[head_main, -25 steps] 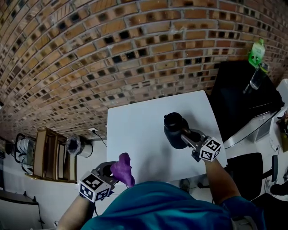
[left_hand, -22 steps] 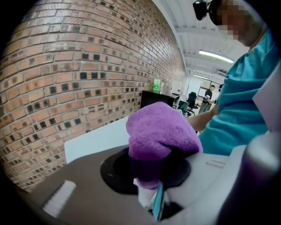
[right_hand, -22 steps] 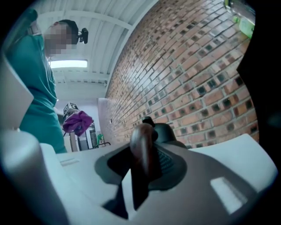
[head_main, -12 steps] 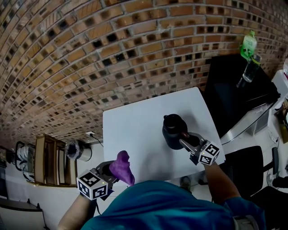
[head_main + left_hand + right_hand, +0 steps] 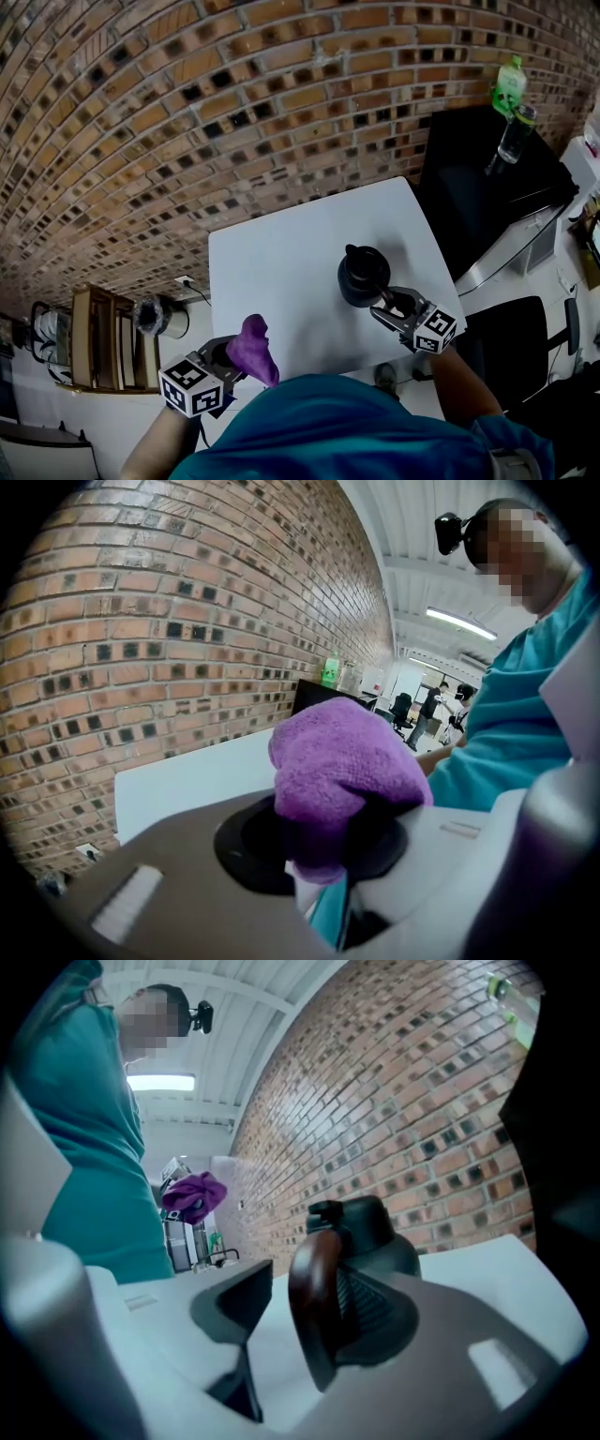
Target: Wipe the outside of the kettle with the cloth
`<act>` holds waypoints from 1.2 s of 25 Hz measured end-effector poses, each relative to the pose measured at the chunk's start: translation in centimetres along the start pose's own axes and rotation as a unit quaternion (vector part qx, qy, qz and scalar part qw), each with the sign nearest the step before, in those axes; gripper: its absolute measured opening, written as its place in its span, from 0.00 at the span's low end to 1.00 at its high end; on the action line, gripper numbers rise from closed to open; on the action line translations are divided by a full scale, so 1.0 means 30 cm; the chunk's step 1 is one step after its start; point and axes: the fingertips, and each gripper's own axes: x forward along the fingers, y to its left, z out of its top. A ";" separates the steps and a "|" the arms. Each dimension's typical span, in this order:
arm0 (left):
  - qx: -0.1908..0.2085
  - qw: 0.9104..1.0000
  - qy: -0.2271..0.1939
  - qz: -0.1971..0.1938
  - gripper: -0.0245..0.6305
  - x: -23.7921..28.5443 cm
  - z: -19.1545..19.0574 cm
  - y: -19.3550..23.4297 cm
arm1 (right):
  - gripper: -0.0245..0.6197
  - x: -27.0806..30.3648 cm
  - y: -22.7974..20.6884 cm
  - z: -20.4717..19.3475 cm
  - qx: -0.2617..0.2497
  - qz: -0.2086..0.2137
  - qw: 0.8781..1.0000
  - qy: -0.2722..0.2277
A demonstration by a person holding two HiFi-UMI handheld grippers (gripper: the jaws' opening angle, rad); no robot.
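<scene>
Left claw [image 5: 232, 354], head view: I see it clenched on the purple cloth [image 5: 253, 345], near the teal shirt [image 5: 356, 431], just off the near left corner of the white table [image 5: 272, 272]. The right claw [image 5: 386, 305] reaches the near right side of the black kettle [image 5: 363, 274], which stands right of the table's middle.

Left gripper view: both jaws press into the cloth [image 5: 342, 761], which bulges above them.

Right gripper view: the jaws have just been opening and stand partly apart, released. The kettle's brown handle [image 5: 314, 1283] is between them, one pad against it and the other clear.
</scene>
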 end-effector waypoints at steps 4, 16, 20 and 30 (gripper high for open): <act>0.003 1.000 -0.002 -0.009 0.15 0.014 -0.003 -0.013 | 0.41 0.018 0.027 -0.022 -0.040 -0.012 0.998 0.038; 0.008 0.999 -0.018 -0.030 0.15 0.041 0.012 -0.067 | 0.95 0.033 0.020 -0.029 -0.071 -0.108 0.988 0.084; 0.006 0.999 -0.028 -0.028 0.15 0.040 0.017 -0.079 | 0.95 -0.006 0.008 -0.036 -0.050 -0.099 0.990 0.090; -0.046 0.995 -0.090 0.014 0.15 0.034 0.044 -0.168 | 0.28 -0.201 0.000 0.059 -0.023 -0.037 0.995 0.095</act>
